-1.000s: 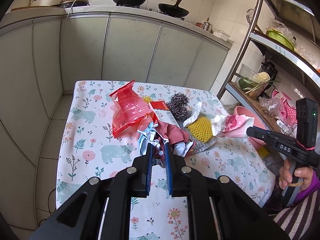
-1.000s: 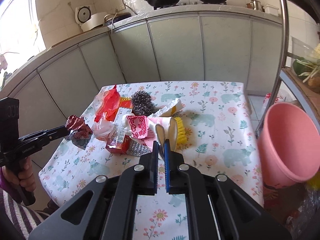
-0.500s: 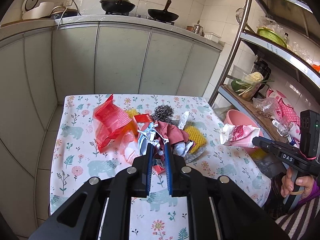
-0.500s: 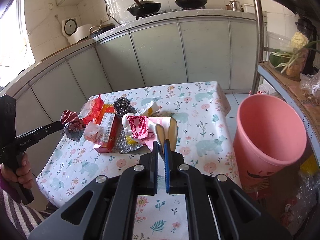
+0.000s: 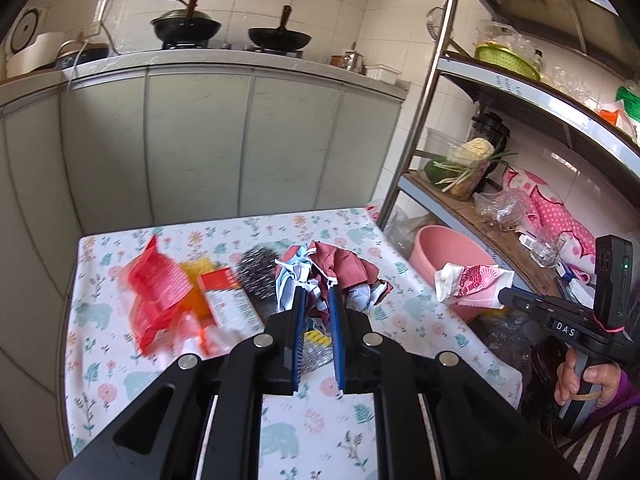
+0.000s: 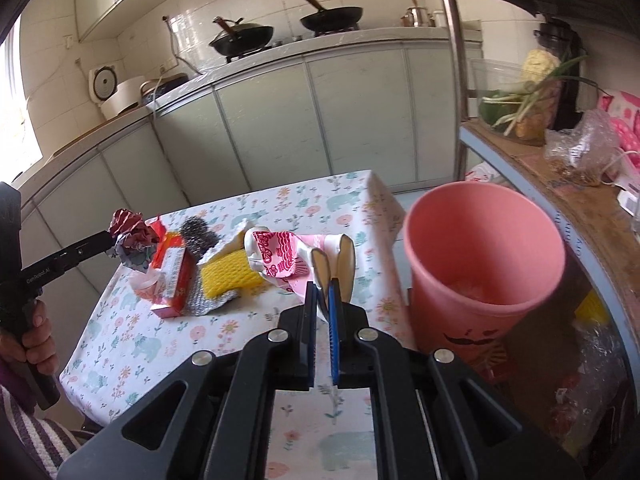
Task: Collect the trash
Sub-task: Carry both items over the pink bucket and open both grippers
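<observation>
My left gripper is shut on a crumpled maroon and light-blue wrapper, held above the floral tablecloth. The right wrist view shows that gripper at the left with the wrapper at its tip. My right gripper is shut on a flattened pink and white carton, just left of the pink bin. The left wrist view shows the carton hanging in front of the bin. A red bag, a red box, a yellow sponge and a steel scourer lie on the table.
The bin stands on the floor off the table's right edge, under a metal shelf rack holding vegetables and bags. Grey kitchen cabinets with two woks on the counter run behind the table. A person's hands grip both handles.
Both grippers have swung to the right and a little up with their loads. The carton now hangs by the pink bin, which looms larger in the right wrist view.
</observation>
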`<state>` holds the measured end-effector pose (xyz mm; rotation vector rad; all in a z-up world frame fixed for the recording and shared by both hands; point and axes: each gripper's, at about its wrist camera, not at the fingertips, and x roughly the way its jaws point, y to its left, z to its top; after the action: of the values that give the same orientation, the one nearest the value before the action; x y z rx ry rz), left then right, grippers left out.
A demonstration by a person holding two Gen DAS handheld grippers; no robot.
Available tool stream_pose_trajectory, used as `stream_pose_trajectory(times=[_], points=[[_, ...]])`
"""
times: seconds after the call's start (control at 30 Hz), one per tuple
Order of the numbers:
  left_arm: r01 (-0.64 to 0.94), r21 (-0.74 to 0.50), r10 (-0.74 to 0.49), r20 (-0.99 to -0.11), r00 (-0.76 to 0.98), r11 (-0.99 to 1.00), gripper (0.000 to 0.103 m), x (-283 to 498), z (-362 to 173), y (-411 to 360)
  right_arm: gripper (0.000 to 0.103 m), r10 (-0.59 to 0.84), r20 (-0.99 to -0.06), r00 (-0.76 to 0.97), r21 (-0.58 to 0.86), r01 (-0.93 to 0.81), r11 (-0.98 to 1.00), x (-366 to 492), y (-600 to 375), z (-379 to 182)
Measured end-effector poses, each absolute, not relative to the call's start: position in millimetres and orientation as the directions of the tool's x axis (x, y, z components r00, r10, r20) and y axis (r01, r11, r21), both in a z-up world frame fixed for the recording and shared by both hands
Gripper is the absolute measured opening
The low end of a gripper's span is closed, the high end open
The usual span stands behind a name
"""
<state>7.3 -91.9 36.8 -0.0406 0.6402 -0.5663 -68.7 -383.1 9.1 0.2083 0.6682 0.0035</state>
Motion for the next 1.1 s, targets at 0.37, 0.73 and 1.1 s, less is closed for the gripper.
stream_pose_trajectory(times=[0.37, 0.73, 1.1], points=[[0.608, -0.216, -0.614, -0.536, 0.58, 0.764, 0.011, 26, 44, -167, 0.006, -0.085, -0.601, 0.795, 0.169, 0.23, 0.958, -82, -441, 11], [0.723, -0.194, -0.69, -0.533, 0.49, 0.663, 0.011, 42, 38, -260, 0.006, -0.213, -0.618, 0.757, 0.108, 0.35, 0.93, -74, -480, -5], [0.77, -0.195, -0.699, -0.592, 0.401, 0.607, 0.011, 61, 4, -353, 0.006, -0.264, -0.648, 0.714, 0.05, 0.386, 0.921, -55, -495, -24]])
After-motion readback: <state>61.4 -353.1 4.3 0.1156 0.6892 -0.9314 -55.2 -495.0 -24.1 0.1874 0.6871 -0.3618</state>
